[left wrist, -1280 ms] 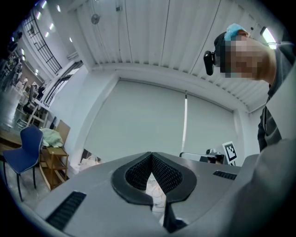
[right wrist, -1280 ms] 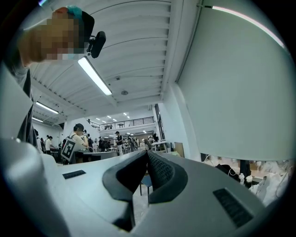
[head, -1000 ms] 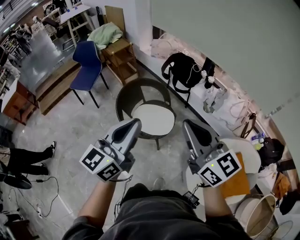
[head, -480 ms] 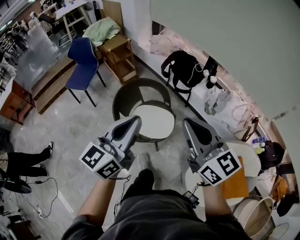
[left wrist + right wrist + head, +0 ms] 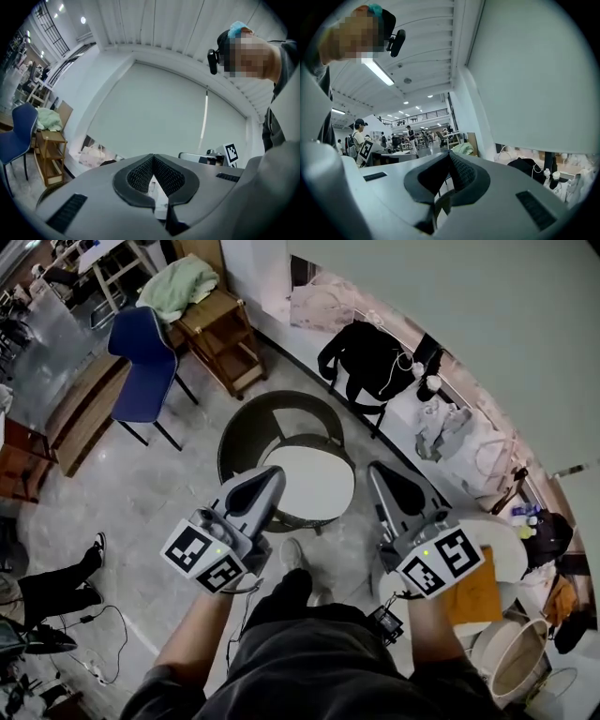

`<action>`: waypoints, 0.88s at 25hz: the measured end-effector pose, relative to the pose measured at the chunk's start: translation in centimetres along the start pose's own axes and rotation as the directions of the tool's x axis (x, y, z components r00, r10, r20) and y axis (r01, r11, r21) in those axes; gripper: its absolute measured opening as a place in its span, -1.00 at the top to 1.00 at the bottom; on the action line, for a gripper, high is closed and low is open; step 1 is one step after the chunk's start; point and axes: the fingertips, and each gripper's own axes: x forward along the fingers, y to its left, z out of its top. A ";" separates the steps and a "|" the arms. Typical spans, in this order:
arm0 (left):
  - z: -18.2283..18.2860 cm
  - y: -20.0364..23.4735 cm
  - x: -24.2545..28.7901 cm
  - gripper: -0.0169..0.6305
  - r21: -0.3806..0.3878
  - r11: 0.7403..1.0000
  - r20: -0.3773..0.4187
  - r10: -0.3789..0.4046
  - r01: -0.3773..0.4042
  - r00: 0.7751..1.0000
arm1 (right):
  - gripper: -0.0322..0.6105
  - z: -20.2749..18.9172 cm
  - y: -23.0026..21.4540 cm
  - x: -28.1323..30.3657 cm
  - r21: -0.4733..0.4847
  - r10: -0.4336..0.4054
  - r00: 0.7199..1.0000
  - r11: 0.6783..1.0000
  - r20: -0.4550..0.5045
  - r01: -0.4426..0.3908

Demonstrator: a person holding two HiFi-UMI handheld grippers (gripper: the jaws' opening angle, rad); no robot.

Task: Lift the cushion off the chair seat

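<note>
A round white cushion [image 5: 314,479] lies on the seat of a dark round-backed wicker chair [image 5: 251,423] in the head view. My left gripper [image 5: 275,472] hovers over the cushion's left edge, its jaws closed tip to tip with nothing between them. My right gripper [image 5: 374,468] is held just right of the cushion, also shut and empty. Both point level, above the seat and not touching it. In the left gripper view the left gripper [image 5: 153,156] shows its tips meeting. The right gripper [image 5: 449,153] looks the same in its own view.
A blue chair [image 5: 141,357] and a wooden shelf [image 5: 214,329] carrying a green cloth [image 5: 178,282] stand far left. A black bag [image 5: 370,362] and white bags [image 5: 459,442] line the wall. A round white table [image 5: 502,549] is at right. A bystander's legs [image 5: 56,582] are at left.
I have stepped closer to the wicker chair, and both grippers moved forward and lower over it. Both stayed shut.
</note>
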 end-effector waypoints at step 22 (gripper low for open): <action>-9.1 10.2 6.3 0.92 -0.113 0.994 -0.186 -0.018 -0.004 0.982 | 0.86 -11.0 -6.7 7.7 0.127 -0.087 0.985 0.986 -0.149 0.106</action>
